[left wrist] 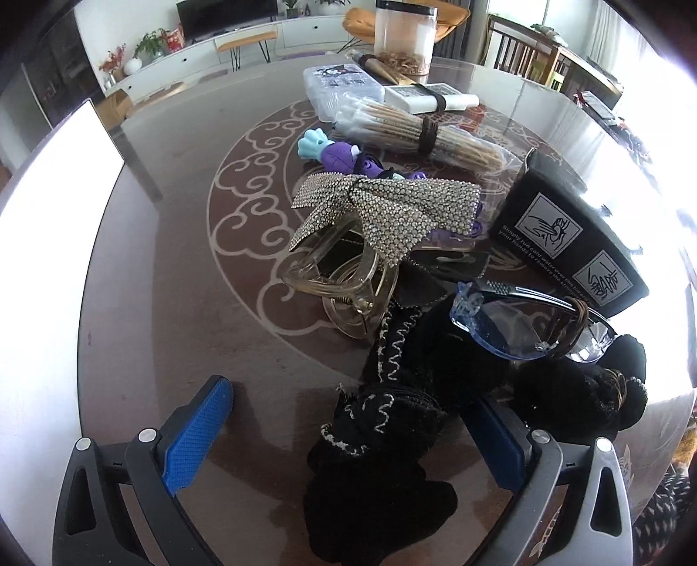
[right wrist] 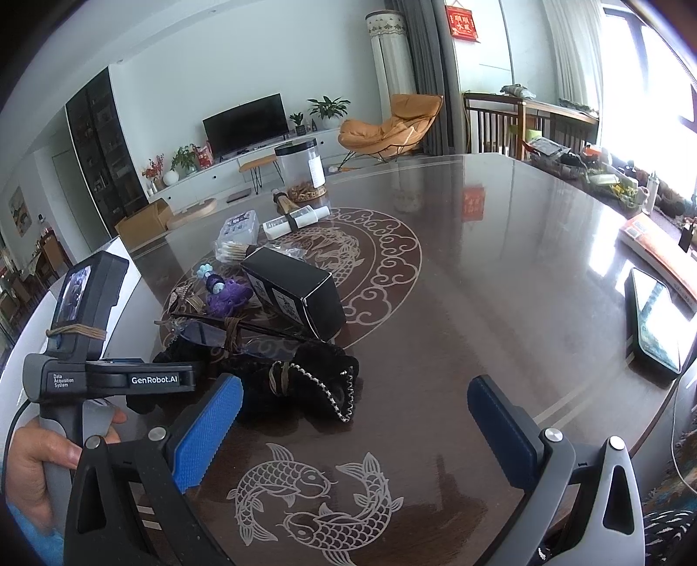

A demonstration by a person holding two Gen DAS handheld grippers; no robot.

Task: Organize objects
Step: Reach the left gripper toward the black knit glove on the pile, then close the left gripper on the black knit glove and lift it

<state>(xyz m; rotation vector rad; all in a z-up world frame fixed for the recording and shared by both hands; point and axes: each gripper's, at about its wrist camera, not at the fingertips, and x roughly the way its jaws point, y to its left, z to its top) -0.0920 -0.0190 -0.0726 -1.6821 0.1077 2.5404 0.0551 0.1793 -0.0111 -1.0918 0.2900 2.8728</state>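
Observation:
A pile of small objects lies on the dark table (left wrist: 174, 244). In the left wrist view my left gripper (left wrist: 348, 429) is open, its blue pads either side of a black fuzzy cloth with white stitching (left wrist: 392, 418). Beyond lie blue-lensed glasses (left wrist: 522, 326), a clear hair claw (left wrist: 340, 278), a rhinestone bow (left wrist: 383, 209), a purple toy (left wrist: 344, 159), a bundle of sticks (left wrist: 435, 130) and a black box (left wrist: 570, 235). In the right wrist view my right gripper (right wrist: 355, 413) is open and empty above the table, right of the black cloth (right wrist: 305, 379).
A clear jar (left wrist: 405, 35), a plastic case (left wrist: 344, 85) and a white banded item (left wrist: 431, 98) stand at the far side. A phone (right wrist: 658, 322) lies at the table's right edge. The left gripper's handle (right wrist: 87, 348) is at the left of the right wrist view.

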